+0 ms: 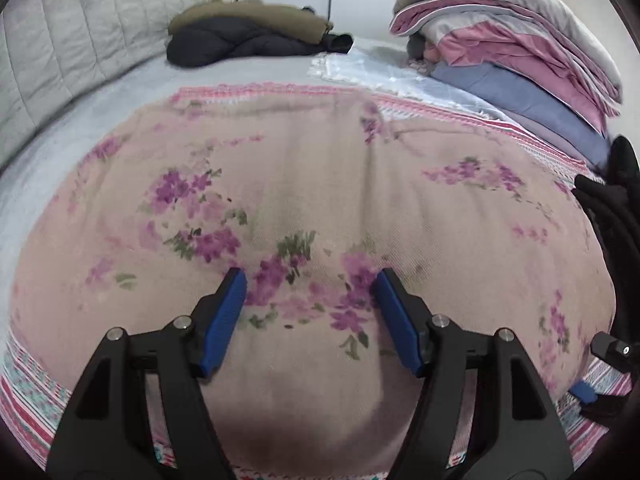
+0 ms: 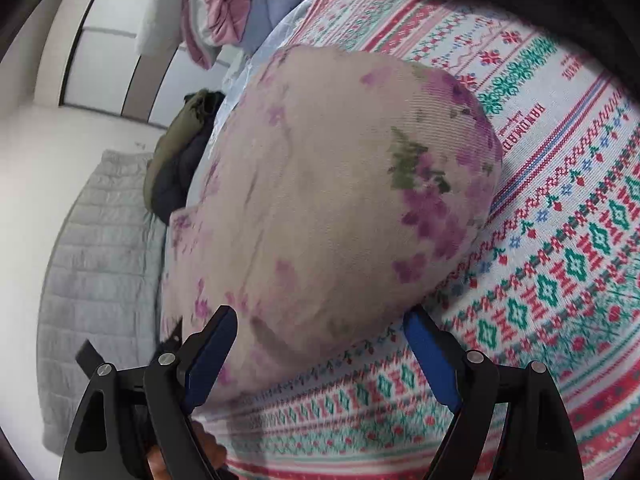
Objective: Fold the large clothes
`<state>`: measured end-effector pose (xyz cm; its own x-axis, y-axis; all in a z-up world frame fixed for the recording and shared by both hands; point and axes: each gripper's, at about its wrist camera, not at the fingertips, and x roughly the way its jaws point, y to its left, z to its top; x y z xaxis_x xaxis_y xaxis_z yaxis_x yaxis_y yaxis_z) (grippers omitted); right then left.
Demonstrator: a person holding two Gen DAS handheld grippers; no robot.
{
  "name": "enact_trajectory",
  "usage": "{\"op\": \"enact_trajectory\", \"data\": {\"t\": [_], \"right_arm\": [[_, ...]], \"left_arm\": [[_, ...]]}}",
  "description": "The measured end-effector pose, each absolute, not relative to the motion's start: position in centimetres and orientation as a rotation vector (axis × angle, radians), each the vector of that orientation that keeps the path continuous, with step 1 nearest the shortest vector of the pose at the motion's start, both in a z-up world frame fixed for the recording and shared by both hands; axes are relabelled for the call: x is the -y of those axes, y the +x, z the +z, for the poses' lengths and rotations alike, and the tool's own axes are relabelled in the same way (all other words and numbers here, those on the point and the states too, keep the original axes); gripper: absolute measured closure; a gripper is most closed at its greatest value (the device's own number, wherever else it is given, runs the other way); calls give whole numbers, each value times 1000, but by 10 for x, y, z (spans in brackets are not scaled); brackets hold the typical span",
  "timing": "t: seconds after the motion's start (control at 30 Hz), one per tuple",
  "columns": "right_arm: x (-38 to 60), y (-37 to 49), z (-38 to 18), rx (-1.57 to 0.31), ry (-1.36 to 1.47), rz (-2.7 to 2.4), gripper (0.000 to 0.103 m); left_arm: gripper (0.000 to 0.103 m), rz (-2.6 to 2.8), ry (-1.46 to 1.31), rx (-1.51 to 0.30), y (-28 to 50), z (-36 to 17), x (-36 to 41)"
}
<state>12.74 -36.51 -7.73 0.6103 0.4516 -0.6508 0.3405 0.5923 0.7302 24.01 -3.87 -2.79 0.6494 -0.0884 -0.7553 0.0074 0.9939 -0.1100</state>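
garment: beige knit garment with purple flower print (image 1: pixel 304 184), lying flat, fills the centre of the left wrist view; in the right wrist view it takes the middle, its rounded edge towards the right of the frame.
under it: patterned knit blanket with red, green and white bands (image 2: pixel 560 272), shows along the lower left and right edges of the left wrist view and across the right half of the right wrist view.
left gripper (image 1: pixel 310 280): black frame, blue pads, jaws spread, nothing pinched; the flowered garment lies beyond and between the fingers. Contact with the cloth: cannot tell.
right gripper (image 2: pixel 320 318): jaws spread wide, nothing pinched; garment edge sits between the fingers at the bottom of the frame.
bed: grey sheet (image 1: pixel 80 136) at left of the left wrist view, quilted grey headboard (image 1: pixel 60 40) in the upper left.
background: dark and olive jackets in a heap (image 1: pixel 248 36) top centre; stack of folded pink, blue and grey bedding (image 1: pixel 520 64) upper right.
blur: right wrist view smeared, fine detail unreadable.
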Motion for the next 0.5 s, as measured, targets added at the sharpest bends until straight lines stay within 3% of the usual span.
{"op": "enact_trajectory", "data": {"t": [0.5], "right_arm": [[363,152,-103,-804,1187,52,15]], "left_arm": [[34,-52,-78,-845,239,-26,43]]}}
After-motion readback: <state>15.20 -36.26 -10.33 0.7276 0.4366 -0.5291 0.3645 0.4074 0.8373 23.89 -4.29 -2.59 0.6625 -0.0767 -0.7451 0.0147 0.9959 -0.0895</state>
